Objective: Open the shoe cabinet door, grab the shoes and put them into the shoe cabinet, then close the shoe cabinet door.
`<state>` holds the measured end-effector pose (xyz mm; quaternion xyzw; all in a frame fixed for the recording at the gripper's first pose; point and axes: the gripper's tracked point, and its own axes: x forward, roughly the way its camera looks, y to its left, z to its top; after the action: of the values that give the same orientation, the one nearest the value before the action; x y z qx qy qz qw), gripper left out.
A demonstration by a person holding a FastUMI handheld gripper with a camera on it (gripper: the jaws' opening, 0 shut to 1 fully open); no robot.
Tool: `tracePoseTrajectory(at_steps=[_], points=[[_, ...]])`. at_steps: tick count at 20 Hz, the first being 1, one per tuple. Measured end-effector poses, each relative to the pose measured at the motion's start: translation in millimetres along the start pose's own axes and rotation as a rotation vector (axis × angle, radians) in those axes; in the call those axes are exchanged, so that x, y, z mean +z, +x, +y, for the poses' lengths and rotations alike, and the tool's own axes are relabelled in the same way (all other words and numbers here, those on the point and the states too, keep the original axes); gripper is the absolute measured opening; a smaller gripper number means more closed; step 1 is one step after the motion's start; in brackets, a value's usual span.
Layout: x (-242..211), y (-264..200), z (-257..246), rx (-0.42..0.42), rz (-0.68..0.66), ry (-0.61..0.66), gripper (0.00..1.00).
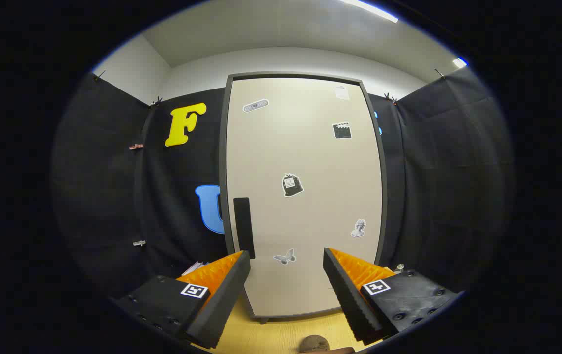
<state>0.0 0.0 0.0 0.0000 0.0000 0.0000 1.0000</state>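
Shoe cabinet [305, 196] stands beyond open tongs [286, 268].

smooth matt cabinet door [305, 196] with paper-like stickers [292, 185]; wood-grain floor [281, 334].

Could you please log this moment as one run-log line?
gripper: open, empty | cabinet door: closed | handle: just ahead of left finger

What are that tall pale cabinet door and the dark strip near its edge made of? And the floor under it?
The cabinet door looks like matte cream laminated board in a dark grey frame, flat and dull, with stickers stuck on. Its handle seems matte black plastic or metal; I cannot tell which. The floor looks like light wood or wood-look laminate, with faint grain. The gripper is open before the shut door.
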Motion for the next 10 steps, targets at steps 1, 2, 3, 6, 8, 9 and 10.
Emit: tracePoseTrajectory(at_steps=[1, 2, 3, 6, 8, 9, 10], points=[[-0.1, 0.1, 0.1, -0.001, 0.002, 0.0, 0.98], [-0.9, 0.2, -0.4, -0.003, 0.005, -0.001, 0.98], [-1.4, 0.6, -0.5, -0.005, 0.007, -0.002, 0.98], [-2.4, 0.8, 1.3, -0.003, 0.007, -0.007, 0.98], [-3.6, 2.6, 1.3, 0.0, 0.008, -0.01, 0.98], [-3.8, 2.8, 1.0, 0.0, 0.008, -0.011, 0.98], [-3.6, 4.1, 0.0, -0.001, 0.008, -0.01, 0.98]])
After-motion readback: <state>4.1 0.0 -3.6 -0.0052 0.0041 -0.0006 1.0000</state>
